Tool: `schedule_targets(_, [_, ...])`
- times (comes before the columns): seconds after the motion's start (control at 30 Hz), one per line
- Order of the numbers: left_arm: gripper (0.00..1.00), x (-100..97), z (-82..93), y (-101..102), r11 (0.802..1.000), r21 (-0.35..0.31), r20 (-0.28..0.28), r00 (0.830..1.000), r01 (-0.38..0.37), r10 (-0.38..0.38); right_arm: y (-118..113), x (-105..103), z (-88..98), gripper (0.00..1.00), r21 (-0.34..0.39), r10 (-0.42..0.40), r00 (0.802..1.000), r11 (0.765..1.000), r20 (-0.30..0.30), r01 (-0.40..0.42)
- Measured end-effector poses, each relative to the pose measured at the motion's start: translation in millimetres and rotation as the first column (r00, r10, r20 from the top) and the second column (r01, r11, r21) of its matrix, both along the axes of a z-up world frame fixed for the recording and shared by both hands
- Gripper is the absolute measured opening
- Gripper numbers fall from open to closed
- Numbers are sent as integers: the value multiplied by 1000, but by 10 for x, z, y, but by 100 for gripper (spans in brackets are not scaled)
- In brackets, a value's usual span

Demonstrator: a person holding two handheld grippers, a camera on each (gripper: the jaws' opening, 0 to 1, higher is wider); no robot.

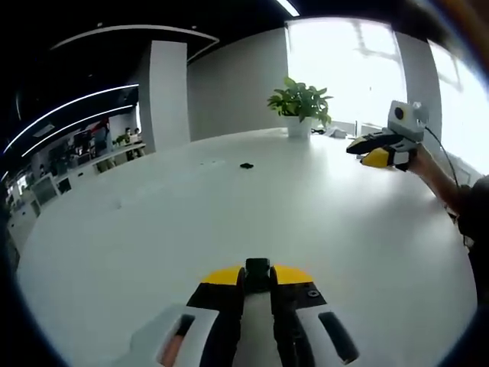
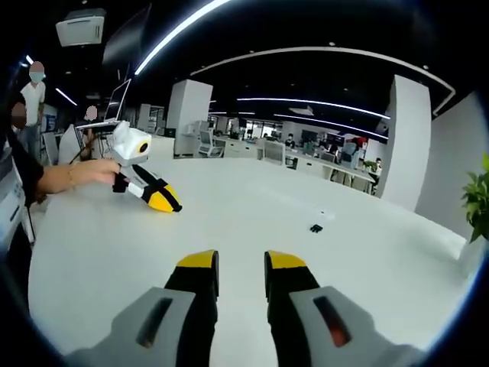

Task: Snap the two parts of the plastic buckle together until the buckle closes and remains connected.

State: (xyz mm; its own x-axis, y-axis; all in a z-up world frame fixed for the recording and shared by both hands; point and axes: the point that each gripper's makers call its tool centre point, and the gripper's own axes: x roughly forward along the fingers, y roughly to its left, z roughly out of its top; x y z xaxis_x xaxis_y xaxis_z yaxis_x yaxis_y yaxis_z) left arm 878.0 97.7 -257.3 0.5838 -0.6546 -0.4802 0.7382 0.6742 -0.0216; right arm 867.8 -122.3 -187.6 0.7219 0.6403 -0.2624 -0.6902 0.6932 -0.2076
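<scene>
My left gripper [image 1: 257,277] is shut on a small black buckle part [image 1: 257,267], which pokes up between its yellow-tipped jaws low over the white table. A second small black buckle part [image 1: 246,165] lies alone on the table farther off, and shows as a dark speck [image 2: 315,228] right of centre in the right gripper view. My right gripper [image 2: 241,264] is open, its jaws a finger-width apart with nothing between them. From the left gripper view the right gripper [image 1: 376,150] hangs at the right in a hand. The left gripper [image 2: 153,193] appears at the left of the right gripper view.
The big round white table [image 1: 153,229] has a potted plant [image 1: 299,103] at its far edge by bright windows. A person's arm [image 2: 65,177] reaches in from the left. Office desks and people stand beyond the table [image 2: 321,164].
</scene>
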Motion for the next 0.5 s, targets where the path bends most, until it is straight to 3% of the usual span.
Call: schedule_targets(0.5, [13,-61,4,64,1000,-6,7,1000,-6,6,-296,647,-150,23,-36,-60,998,998,-24,60])
